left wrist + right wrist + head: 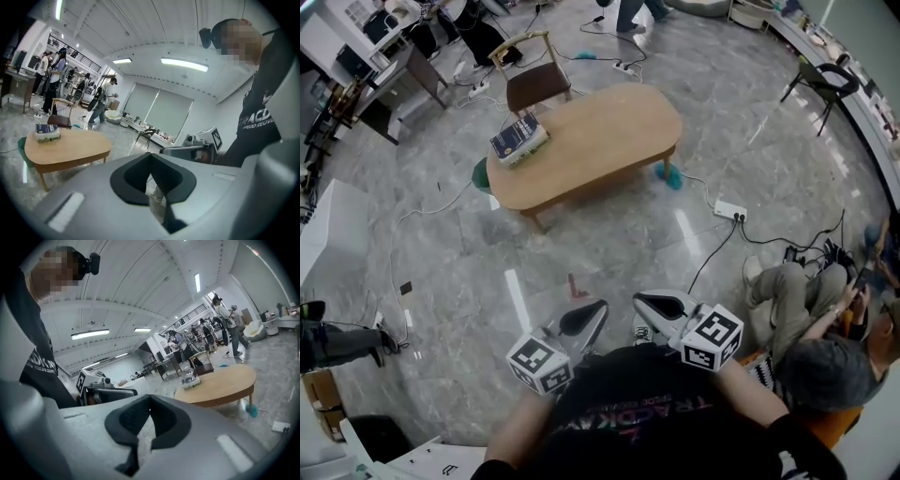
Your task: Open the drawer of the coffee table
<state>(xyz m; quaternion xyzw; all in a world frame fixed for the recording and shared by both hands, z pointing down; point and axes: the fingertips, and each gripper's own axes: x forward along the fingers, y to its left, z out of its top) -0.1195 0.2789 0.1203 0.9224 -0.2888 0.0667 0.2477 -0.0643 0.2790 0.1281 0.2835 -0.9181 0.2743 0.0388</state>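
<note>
Both tools sit close in front of my operator's chest, well short of the work. The left tool (pixel 587 317) has its jaws pressed together with nothing between them; its own camera shows the dark pads meeting along one line. The right tool (pixel 654 303) is the same, jaws pressed together and empty. They are side by side and apart, each pointing out toward the middle of the room, tipped a little downward, with a marker cube at the back of each.

Ahead lies a stretch of glossy grey floor (pixel 609 246), with a white power strip (pixel 729 211) and its black cable to the right. Beyond that bare floor stands the low oval wooden desk (pixel 600 141), well apart from both tools. The drawer (pixel 228 398) shows as a panel under the edge of the top, and it looks flush and shut. A stack of books (pixel 519 138) rests at the desk's left end, and a wooden chair (pixel 534 80) stands just behind it. A person (pixel 806 319) sits on the floor to my right.
</note>
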